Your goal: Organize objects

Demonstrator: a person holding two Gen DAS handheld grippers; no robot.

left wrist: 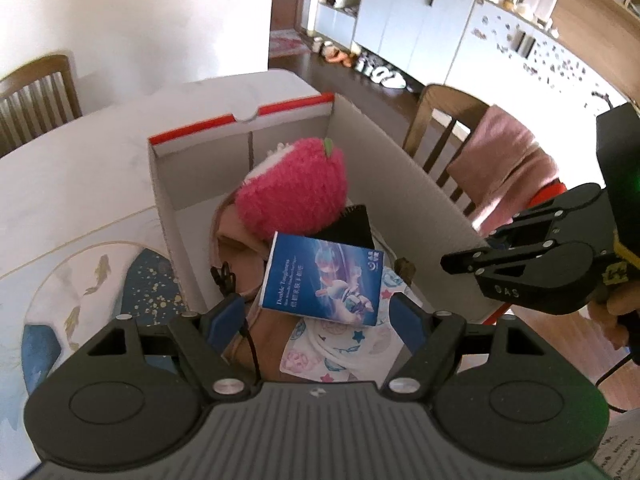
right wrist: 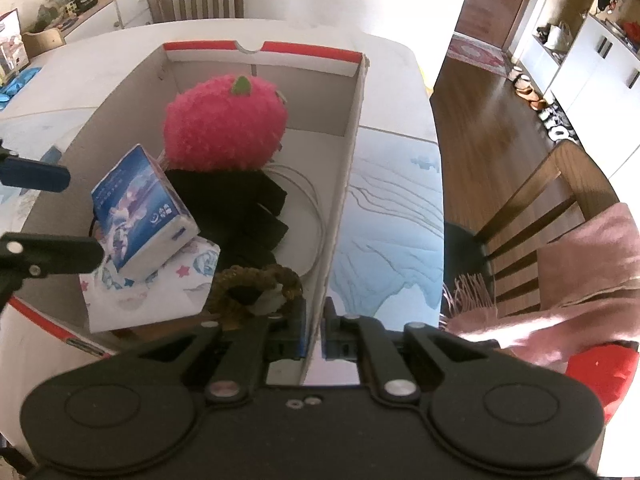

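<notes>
Hovering at the left over the open white cardboard box with the red-trimmed rim [left wrist: 168, 184], the left gripper [left wrist: 318, 312] has its blue-padded fingers spread wide and holds nothing. Just ahead of it, inside the box, the blue printed tissue packet [left wrist: 324, 280] lies tilted on a white cloth patterned with stars [left wrist: 340, 348], with pinkish fabric beside it. Behind the packet sits a fluffy pink strawberry-shaped plush with a green leaf [right wrist: 226, 124], resting partly on a black folded item [right wrist: 248, 208]; a brown beaded loop [right wrist: 256, 284] lies near the front wall. Farther right, the right gripper [right wrist: 314, 332] is closed onto the box's right side wall [right wrist: 344, 200], one finger inside and one outside, steadying it on the table.

Judging from this, the packet looks freshly placed. To do well, the left gripper should rise straight up without brushing the packet, while the right keeps a gentle, level pinch so the thin wall does not buckle or the box slide.
</notes>
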